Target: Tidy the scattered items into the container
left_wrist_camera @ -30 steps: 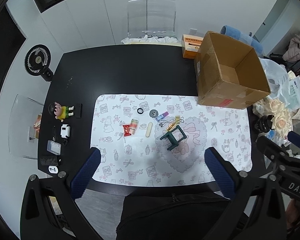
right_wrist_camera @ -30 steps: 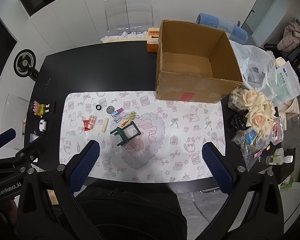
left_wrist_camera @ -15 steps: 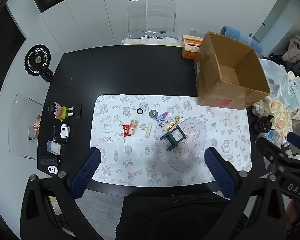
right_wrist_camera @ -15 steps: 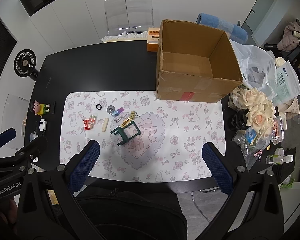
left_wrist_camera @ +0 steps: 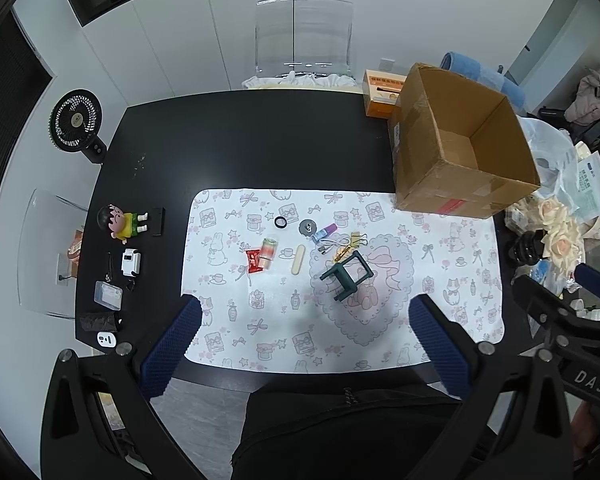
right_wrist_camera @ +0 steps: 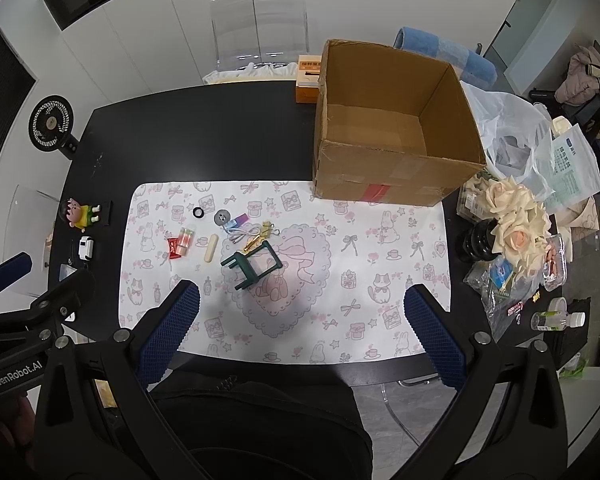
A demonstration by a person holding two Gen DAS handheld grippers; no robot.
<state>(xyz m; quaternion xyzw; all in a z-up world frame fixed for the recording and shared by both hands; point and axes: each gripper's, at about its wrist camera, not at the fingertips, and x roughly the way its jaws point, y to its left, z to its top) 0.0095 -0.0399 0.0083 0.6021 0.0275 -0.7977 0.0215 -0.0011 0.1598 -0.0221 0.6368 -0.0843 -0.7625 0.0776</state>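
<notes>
Clearly nothing has been lifted yet: the scattered items lie in a loose cluster on the patterned mat, left of its middle, and the cardboard box stands open and empty at the mat's far right corner, well apart from them. Largest of the lot is the small green stool, tipped on its side with its legs in the air. Just beyond it lie a white cable and gold clips, tangled close together, then a purple-capped tube, a grey disc and a black ring. To the left sit a pale stick, a small clear jar and a red packet touching it.

Both tools hover high above the near edge of the counter. The left gripper has its blue fingers spread wide and holds nothing; the right gripper is likewise wide apart and empty.

The sensible first pick is probably the stool, since it is nearest the box side and gives a firm bar to pinch. I would bring the right gripper down over one leg or the seat edge, fingers set across the thin part, not over the whole frame. The clips and cable lie just beside it, so a slanted approach risks dragging them along; come straight down. Small flat pieces such as the disc and ring will likely need fingertips pressed low against the mat. The box wall is tall, so lift well clear before releasing.
</notes>
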